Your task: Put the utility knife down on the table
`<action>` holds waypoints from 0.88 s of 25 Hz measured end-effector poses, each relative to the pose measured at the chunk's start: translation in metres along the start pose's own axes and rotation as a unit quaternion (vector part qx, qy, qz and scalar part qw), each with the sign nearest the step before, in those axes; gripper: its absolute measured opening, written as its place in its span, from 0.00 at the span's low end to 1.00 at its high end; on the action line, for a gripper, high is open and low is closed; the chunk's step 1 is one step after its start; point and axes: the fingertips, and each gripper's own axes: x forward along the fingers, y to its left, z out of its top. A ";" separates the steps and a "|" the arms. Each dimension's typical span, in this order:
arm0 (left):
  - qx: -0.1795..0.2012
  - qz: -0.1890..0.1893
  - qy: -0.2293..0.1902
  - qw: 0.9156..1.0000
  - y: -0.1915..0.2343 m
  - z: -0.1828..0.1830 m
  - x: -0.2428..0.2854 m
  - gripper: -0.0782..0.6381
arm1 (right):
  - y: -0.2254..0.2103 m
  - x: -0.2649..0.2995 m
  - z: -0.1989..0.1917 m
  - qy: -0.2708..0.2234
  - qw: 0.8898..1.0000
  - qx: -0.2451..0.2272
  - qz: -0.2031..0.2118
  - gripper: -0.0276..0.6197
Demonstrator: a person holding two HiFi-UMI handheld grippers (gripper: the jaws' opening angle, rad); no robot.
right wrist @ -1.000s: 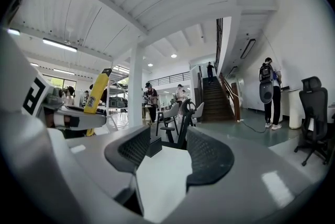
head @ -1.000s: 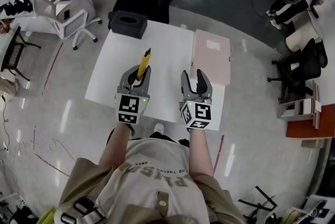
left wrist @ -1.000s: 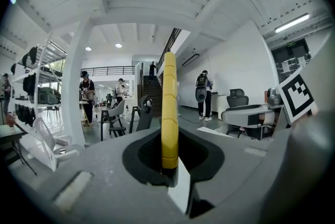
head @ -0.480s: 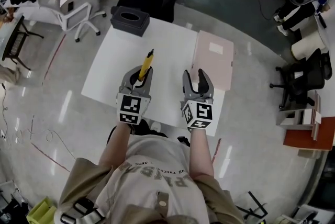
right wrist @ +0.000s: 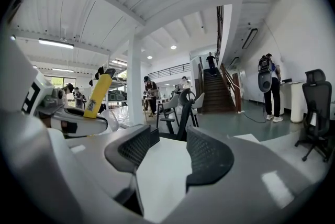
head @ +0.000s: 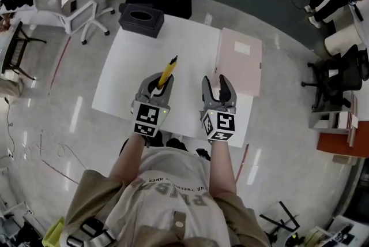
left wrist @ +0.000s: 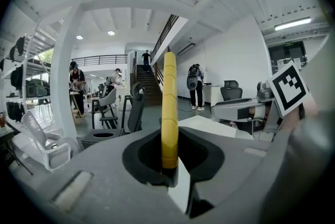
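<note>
My left gripper point(head: 157, 83) had its jaws nearly closed and clamped on the rear end of the utility knife point(head: 168, 73). The knife stood straight out from between the jaws, with its long axis along the line my gripper pointed, away from me and a little to the right. It was over the near half of the white table point(head: 130, 67). I could not tell whether it was touching the top, but I judged it was a little above. So the table lay below and ahead of the jaws, and the move left was downward. My right gripper point(head: 218, 88) was just beside, with jaws apart and nothing between them. The knife had a slim yellow body with ridges along it and a dark tip.
</note>
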 end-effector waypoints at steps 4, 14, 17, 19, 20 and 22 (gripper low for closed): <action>0.012 -0.034 0.032 0.999 0.000 -0.018 0.006 0.17 | 0.003 0.005 -0.009 0.011 1.000 0.007 -0.009 0.38; 0.049 -0.113 0.102 0.987 0.004 -0.066 0.005 0.17 | 0.017 0.009 -0.043 0.053 0.998 0.003 -0.013 0.38; 0.067 -0.135 0.129 0.980 0.004 -0.086 0.004 0.17 | 0.024 0.006 -0.055 0.069 0.998 -0.001 -0.008 0.38; 0.085 -0.150 0.149 0.974 0.002 -0.099 0.003 0.17 | 0.029 0.003 -0.062 0.078 0.997 -0.003 0.001 0.38; 0.093 -0.158 0.156 0.971 0.001 -0.104 0.003 0.17 | 0.032 0.001 -0.065 0.081 0.997 -0.004 0.007 0.38; 0.102 -0.174 0.167 0.965 -0.004 -0.112 0.002 0.17 | 0.038 -0.002 -0.071 0.090 0.996 -0.012 0.021 0.38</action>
